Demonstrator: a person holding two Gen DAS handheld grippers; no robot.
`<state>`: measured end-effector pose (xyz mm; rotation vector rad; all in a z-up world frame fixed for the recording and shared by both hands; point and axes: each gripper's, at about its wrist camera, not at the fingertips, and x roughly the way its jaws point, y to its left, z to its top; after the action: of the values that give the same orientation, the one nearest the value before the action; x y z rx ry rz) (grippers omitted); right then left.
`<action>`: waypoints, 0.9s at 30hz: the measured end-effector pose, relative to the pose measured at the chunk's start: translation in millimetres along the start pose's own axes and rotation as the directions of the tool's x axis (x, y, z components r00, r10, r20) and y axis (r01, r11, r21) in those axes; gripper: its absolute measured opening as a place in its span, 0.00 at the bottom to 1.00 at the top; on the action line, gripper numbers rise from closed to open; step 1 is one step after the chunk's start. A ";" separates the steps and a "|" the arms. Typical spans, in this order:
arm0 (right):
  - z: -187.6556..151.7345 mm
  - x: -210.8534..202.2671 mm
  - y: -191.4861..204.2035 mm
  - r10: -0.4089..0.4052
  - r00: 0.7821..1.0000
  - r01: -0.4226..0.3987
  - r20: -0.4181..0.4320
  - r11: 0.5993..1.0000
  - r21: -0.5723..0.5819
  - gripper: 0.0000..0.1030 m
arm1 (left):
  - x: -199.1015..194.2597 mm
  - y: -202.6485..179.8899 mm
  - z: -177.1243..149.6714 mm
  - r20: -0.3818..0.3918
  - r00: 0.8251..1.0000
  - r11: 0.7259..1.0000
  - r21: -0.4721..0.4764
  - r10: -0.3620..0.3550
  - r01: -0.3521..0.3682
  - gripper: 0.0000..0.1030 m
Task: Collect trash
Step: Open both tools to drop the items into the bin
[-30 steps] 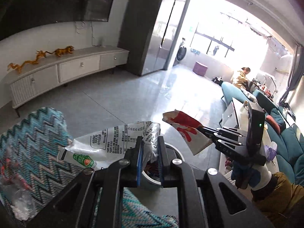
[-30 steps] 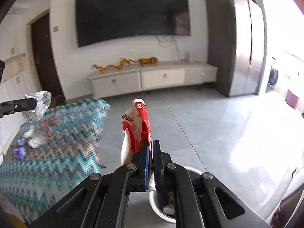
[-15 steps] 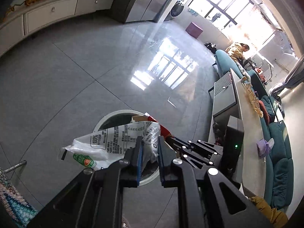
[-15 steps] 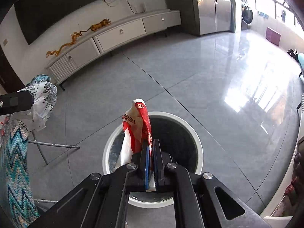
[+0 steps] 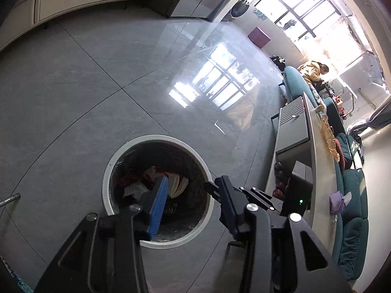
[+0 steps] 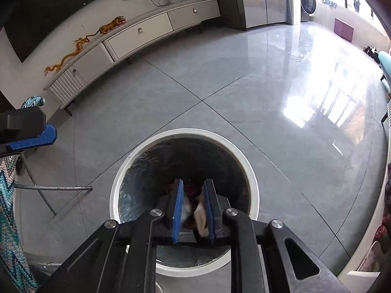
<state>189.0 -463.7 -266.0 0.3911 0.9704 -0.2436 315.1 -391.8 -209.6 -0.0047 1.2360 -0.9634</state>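
Observation:
A round white-rimmed trash bin (image 5: pixel 107 171) with a dark liner stands on the grey tiled floor, also in the right wrist view (image 6: pixel 114 195). Crumpled wrappers (image 5: pixel 176 183) lie inside it, and they show in the right wrist view (image 6: pixel 201 216). My left gripper (image 5: pixel 193 185) is open and empty above the bin's right side. My right gripper (image 6: pixel 193 188) is open and empty over the bin mouth. The right gripper's body (image 5: pixel 259 197) shows in the left wrist view, and a left fingertip (image 6: pixel 36 136) shows at the left edge of the right wrist view.
A zigzag-patterned cloth on a metal-legged table (image 6: pixel 9 195) stands left of the bin. A white TV cabinet (image 6: pixel 136 34) lines the far wall. A grey console (image 5: pixel 293 131) and teal sofa (image 5: pixel 352 219) stand to the right, where a person (image 5: pixel 312 70) sits.
Both grippers opened over the bin. The white printed wrapper left my left gripper and the red-and-white wrapper left my right gripper; both dropped into the bin.

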 end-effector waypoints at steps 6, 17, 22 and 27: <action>2.6 -29.5 1.5 0.010 0.998 -0.011 0.056 1.000 0.010 0.35 | -54.4 -28.4 -10.4 0.119 0.991 0.993 0.088 0.068 -0.079 0.40; 24.3 -143.1 57.2 0.063 0.958 -0.033 0.280 0.993 -0.113 0.67 | -218.8 -59.2 -63.9 0.452 0.876 0.968 0.088 0.170 -0.233 0.40; 22.8 -186.2 91.2 0.123 0.927 -0.063 0.355 0.982 -0.177 0.78 | -274.7 -57.6 -102.0 0.519 0.824 0.957 0.036 0.227 -0.287 0.40; 9.1 -214.1 116.3 0.152 0.896 -0.079 0.418 0.979 -0.188 0.89 | -322.0 -51.9 -146.8 0.579 0.750 0.923 -0.010 0.319 -0.385 0.51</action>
<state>122.3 -356.7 -57.4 0.2254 0.5220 -0.1301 166.1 -154.9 13.2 0.0253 0.5867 -0.6223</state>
